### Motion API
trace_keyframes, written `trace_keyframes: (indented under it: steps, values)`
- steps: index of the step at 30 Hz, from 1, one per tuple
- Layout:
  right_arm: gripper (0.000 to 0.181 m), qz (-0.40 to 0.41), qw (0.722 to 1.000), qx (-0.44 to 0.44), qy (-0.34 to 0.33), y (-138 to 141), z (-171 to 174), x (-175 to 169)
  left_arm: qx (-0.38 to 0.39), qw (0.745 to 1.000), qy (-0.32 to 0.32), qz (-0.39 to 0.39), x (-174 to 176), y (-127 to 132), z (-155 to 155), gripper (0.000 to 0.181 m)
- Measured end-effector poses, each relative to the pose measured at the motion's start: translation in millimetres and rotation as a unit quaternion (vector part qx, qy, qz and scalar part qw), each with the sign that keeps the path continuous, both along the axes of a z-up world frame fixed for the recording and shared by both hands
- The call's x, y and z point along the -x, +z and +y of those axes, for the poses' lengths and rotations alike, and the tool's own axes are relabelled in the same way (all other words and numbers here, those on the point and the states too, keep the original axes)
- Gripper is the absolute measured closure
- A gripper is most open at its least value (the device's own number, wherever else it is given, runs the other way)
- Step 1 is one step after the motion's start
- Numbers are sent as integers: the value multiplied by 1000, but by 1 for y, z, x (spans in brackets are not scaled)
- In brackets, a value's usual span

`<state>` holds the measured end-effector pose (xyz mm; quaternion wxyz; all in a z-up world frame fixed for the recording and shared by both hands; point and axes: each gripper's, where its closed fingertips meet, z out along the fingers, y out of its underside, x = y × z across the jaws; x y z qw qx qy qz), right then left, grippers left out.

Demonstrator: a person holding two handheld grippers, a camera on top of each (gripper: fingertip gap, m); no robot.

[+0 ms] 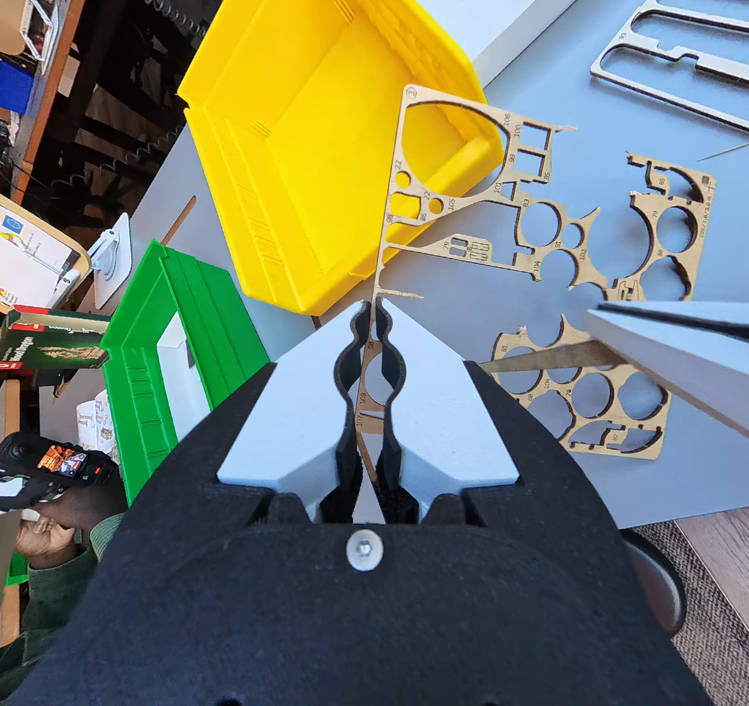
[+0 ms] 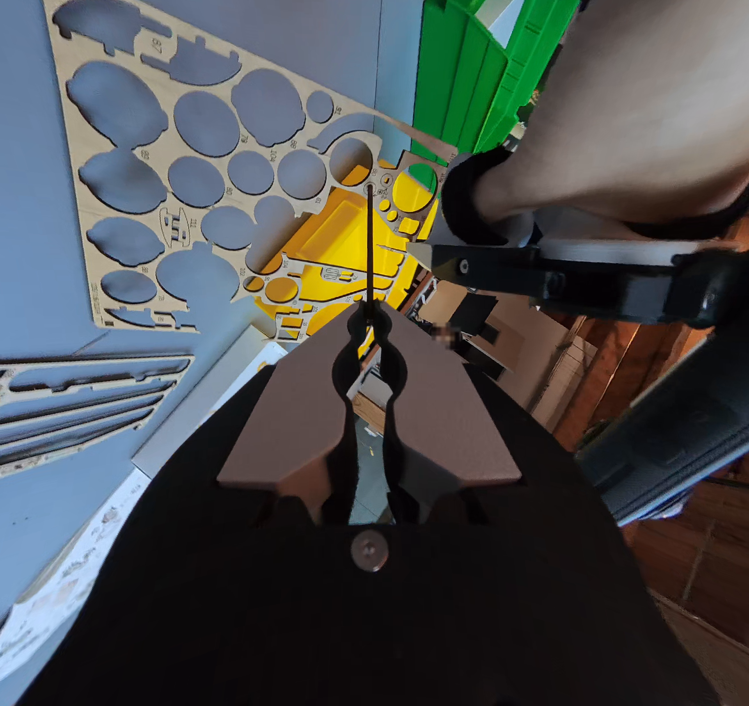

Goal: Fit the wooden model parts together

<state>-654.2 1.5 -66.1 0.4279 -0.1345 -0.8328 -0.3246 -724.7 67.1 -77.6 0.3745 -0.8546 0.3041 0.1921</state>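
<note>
My left gripper point(image 1: 373, 305) is shut on a thin wooden sheet fragment point(image 1: 446, 208) full of cut-out holes and holds it upright in front of the yellow bin point(image 1: 324, 139). My right gripper point(image 2: 369, 307) is shut on a thin dark stick point(image 2: 371, 248). The stick's tip rests on a small round part point(image 2: 369, 190) still in the held sheet point(image 2: 405, 200). In the left wrist view the right gripper point(image 1: 608, 338) reaches in from the right with the stick point(image 1: 547, 358). In the right wrist view the left gripper point(image 2: 417, 250) shows at the right.
Emptied wooden sheet pieces point(image 1: 567, 394) point(image 1: 668, 232) lie on the blue-grey table point(image 1: 486, 301). A slotted wooden frame point(image 1: 668, 37) lies farther off. A green bin point(image 1: 162, 342) stands beside the yellow one. A person's hand with a camera point(image 1: 52, 471) is at the left; a forearm point(image 2: 628, 98) crosses the right wrist view.
</note>
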Motion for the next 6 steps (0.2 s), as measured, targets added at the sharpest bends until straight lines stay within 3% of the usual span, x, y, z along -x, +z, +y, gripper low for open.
trace_keyframes:
  steps: [4,6]
  values:
    - [180,50,997,52,11,11,-1,-6,6,1000,-4,2,0,-3,1,180]
    - [181,60,991,120,-16,27,7,-31,13,1000,-2,6,5,-10,2,180]
